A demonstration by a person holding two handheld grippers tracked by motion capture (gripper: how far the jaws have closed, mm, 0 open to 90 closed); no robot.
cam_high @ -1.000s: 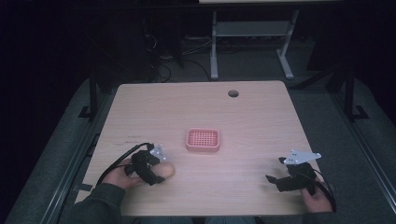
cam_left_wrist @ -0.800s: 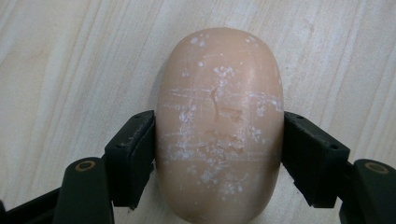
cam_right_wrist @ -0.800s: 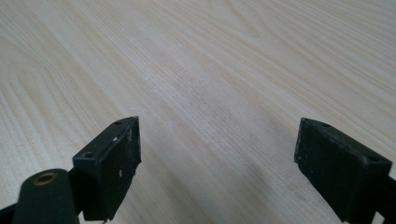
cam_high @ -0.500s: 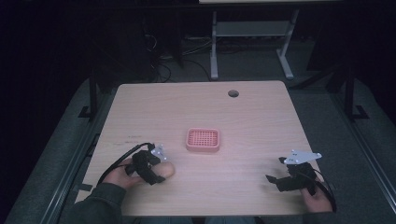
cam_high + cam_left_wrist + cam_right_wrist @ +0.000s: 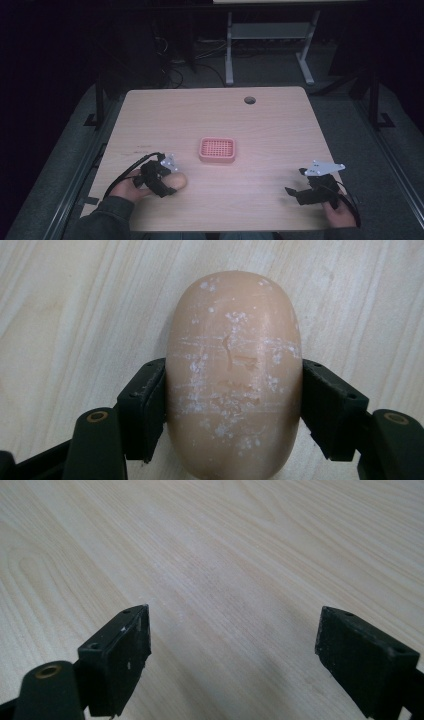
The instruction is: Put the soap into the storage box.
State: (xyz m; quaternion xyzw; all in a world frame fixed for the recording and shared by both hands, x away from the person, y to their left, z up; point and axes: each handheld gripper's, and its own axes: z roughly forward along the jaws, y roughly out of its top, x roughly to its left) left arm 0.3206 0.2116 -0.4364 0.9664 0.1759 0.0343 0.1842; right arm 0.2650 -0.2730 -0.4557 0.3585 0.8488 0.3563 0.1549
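A dark room surrounds a pale wood-grain table point(image 5: 280, 130), with the legs of a white metal stand point(image 5: 265, 45) on the grey floor behind it and a round cable hole point(image 5: 250, 100) near the table's far edge. Near the middle of the table sits a pink perforated soap dish point(image 5: 217, 150), apart from both hands. Toward the near left corner, the left gripper point(image 5: 167, 182) lies low over the table in the person's left hand point(image 5: 127, 187), and its fingers point(image 5: 142, 407) pinch a peach-coloured oval bar of soap point(image 5: 232, 375) by its two long sides; the soap is flecked with white scuffs and rests on the table, near the dish on its front-left side. Toward the near right corner, the right gripper point(image 5: 295, 187) is held just above the bare table, its fingers point(image 5: 122, 655) spread wide with only wood grain between them.
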